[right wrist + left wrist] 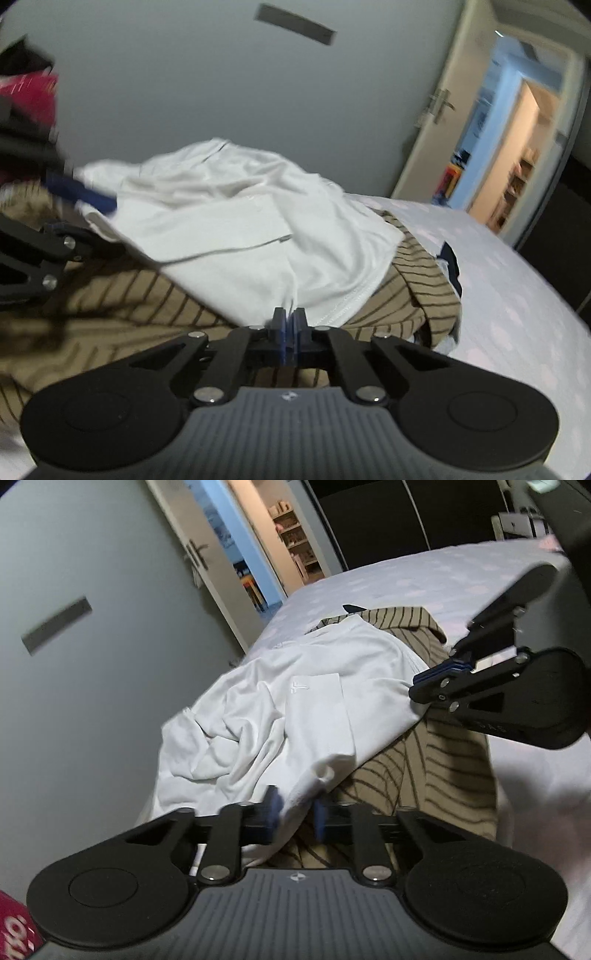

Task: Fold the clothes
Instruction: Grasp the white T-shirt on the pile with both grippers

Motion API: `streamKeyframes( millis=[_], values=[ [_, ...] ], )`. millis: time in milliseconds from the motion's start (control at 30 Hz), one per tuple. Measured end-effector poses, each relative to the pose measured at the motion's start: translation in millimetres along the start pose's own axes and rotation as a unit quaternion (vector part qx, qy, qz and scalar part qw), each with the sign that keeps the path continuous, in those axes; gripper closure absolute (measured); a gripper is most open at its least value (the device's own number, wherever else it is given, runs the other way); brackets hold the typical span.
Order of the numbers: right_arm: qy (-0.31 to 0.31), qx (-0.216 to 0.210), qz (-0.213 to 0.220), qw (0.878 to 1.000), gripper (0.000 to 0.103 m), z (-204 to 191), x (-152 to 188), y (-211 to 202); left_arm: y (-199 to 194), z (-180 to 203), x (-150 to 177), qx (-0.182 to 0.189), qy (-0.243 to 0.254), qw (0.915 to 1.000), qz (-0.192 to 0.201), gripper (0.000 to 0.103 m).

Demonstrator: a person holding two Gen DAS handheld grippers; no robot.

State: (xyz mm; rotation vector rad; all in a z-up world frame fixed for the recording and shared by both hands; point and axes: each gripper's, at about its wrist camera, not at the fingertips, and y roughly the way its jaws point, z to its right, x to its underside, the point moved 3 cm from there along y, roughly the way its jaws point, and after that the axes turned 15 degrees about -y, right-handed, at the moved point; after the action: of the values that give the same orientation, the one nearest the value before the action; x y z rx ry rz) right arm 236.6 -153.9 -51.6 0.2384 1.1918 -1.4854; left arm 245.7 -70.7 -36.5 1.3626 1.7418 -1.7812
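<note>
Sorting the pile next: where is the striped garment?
The tan striped garment lies on the bed, directly under the white shirt, in both wrist views.

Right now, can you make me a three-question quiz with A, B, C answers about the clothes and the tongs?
1. Where does the white T-shirt lie?
A. on top of the tan striped garment
B. on the floor
C. on a chair

2. What colour are the stripes on the tan garment?
A. red
B. dark brown
C. yellow

3. How do the right tongs stand?
A. wide open, away from the cloth
B. shut on the white T-shirt's edge
C. shut on a sock

Answers:
1 A: the white cloth overlaps the striped one on the bed.
2 B: thin dark lines cross the tan fabric.
3 B: in the right wrist view the pads meet at the shirt's hem, while the left tongs are open around another edge.
</note>
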Motion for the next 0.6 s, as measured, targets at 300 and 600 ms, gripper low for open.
streamKeyframes(
  millis=[300, 600],
  values=[
    [0.011, 0.083, 0.015, 0.996, 0.102, 19.5, -20.3, -79.8, -73.5, 9.2, -33.3, 0.028, -0.043, 0.9973, 0.053, 0.101],
    [0.052, 0.182, 0.013, 0.982, 0.102, 40.0, 0.5, -207.9, -204.7, 65.5, -28.6, 0.152, -0.035, 0.9831, 0.097, 0.101]
  ],
)
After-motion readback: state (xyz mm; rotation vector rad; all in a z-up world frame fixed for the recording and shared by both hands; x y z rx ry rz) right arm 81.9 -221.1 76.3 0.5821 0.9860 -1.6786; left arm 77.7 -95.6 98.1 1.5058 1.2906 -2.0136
